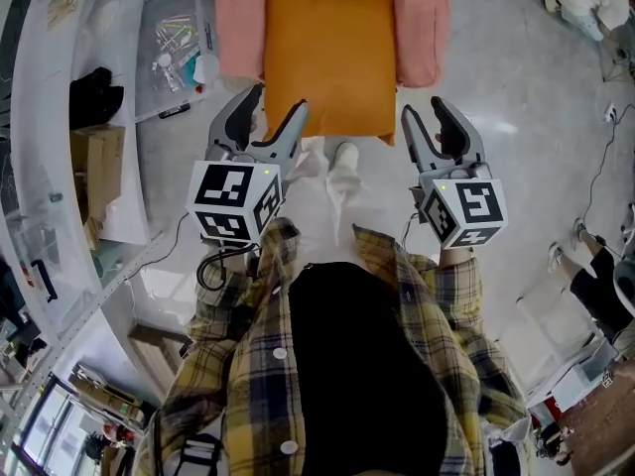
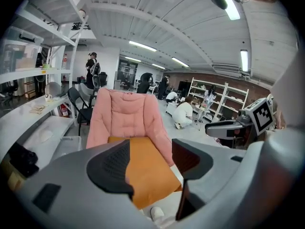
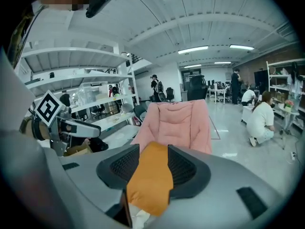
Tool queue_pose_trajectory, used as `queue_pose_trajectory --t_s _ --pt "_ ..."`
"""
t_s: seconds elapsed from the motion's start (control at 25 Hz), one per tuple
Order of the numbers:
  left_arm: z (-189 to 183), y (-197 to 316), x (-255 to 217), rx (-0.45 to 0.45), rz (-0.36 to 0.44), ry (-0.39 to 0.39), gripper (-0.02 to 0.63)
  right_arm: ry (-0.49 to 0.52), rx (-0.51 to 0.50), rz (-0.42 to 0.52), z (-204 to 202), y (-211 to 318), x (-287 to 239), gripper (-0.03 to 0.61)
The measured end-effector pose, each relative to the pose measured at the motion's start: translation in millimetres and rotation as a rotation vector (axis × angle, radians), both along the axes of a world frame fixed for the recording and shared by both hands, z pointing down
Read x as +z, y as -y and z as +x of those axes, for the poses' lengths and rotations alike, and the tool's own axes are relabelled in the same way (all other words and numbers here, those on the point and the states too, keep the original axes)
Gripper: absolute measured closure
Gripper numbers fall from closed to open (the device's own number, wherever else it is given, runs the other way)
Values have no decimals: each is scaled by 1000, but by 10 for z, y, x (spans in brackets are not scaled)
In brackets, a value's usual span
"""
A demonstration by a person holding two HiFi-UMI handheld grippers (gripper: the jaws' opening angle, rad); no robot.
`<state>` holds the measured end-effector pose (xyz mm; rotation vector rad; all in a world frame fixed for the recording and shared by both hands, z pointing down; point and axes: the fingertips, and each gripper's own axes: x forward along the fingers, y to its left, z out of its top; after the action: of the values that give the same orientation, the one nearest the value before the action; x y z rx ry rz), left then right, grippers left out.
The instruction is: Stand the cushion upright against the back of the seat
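An orange cushion (image 1: 327, 53) lies flat on the seat of a pink padded chair (image 1: 429, 28), its near edge overhanging the seat front. My left gripper (image 1: 276, 103) hovers open near the cushion's near left corner, with nothing between its jaws. At the near right corner my right gripper (image 1: 423, 109) is open and empty too. In the left gripper view the cushion (image 2: 147, 173) lies beyond the jaws, below the upright chair back (image 2: 126, 116). In the right gripper view the cushion (image 3: 150, 180) shows through the gap, in front of the chair back (image 3: 178, 123).
A clear plastic bin (image 1: 179, 38) stands left of the chair, beside a white shelf unit (image 1: 50, 137) and a cardboard box (image 1: 94, 157). The person's shoe (image 1: 345, 157) is on the floor before the seat. A crouching person (image 3: 259, 120) and black chairs (image 2: 78, 104) are further off.
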<state>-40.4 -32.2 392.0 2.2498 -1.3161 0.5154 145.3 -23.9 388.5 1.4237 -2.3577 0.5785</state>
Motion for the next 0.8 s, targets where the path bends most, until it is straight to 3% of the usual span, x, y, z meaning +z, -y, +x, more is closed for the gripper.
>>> queue_pose_trajectory --t_s 0.36,0.56,0.8 --pt "-139 -256 772 -7 -140 43 344 -33 29 -151 111 -223 835 403" --pt "-321 -496 1405 -12 -235 138 344 -73 55 -249 189 -375 1413 403" --pt "-649 -877 2240 -105 -393 203 344 -127 115 -376 401 -612 2236 403"
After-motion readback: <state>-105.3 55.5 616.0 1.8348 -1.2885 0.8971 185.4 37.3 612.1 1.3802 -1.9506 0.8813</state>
